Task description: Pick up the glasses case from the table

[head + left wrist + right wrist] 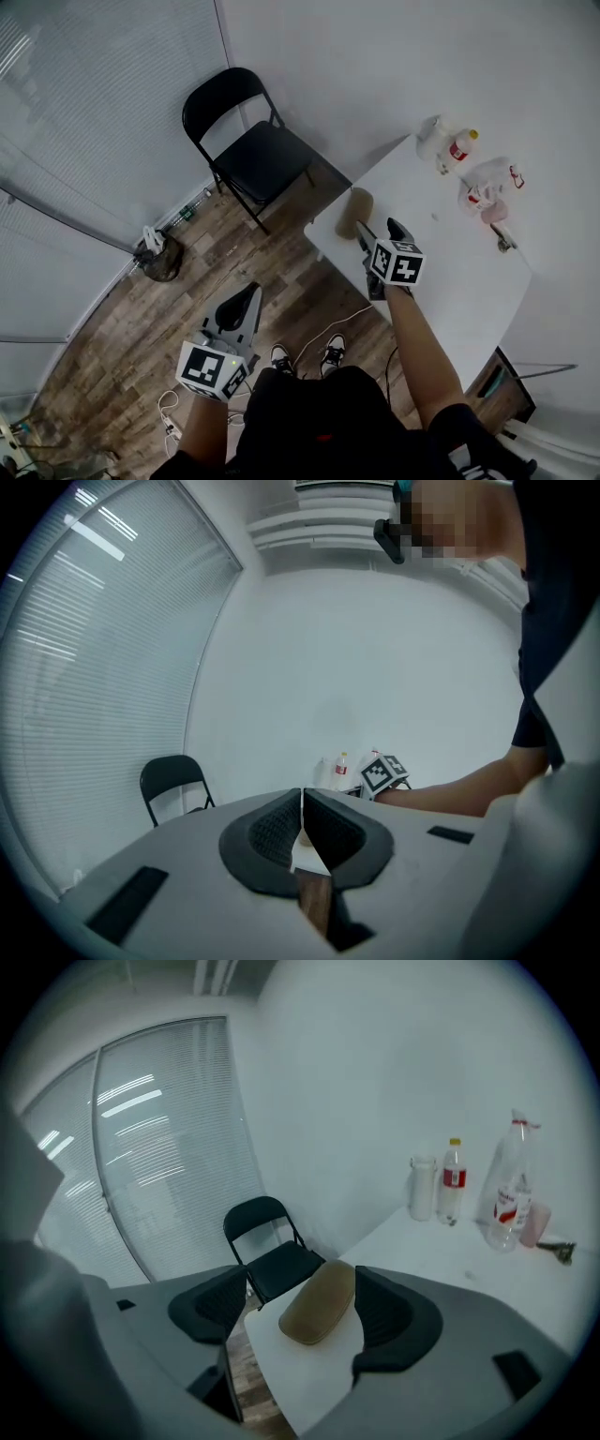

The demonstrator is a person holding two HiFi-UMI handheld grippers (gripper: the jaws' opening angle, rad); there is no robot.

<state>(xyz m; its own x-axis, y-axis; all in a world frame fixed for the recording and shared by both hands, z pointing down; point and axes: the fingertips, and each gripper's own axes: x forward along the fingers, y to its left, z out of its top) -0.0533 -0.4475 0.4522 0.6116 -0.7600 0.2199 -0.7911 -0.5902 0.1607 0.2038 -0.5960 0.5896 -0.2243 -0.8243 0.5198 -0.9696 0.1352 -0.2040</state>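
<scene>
A tan oblong glasses case [354,212] lies at the near corner of the white table [450,272]. My right gripper [363,238] is held just short of it, pointing down at it. In the right gripper view the glasses case [319,1303] sits in the gap of the right gripper [302,1301], whose jaws stand wide apart, and the pads [386,1309] do not press on it. My left gripper [249,295] hangs low over the wood floor, away from the table. In the left gripper view the left gripper [302,823] has its jaws closed together with nothing in them.
A black folding chair [248,150] stands beyond the table's corner. At the table's far end are a red-labelled bottle [459,145], a clear spray bottle [487,187] and a pink item [494,212]. A dark bag [159,258] and white cables [169,412] lie on the floor.
</scene>
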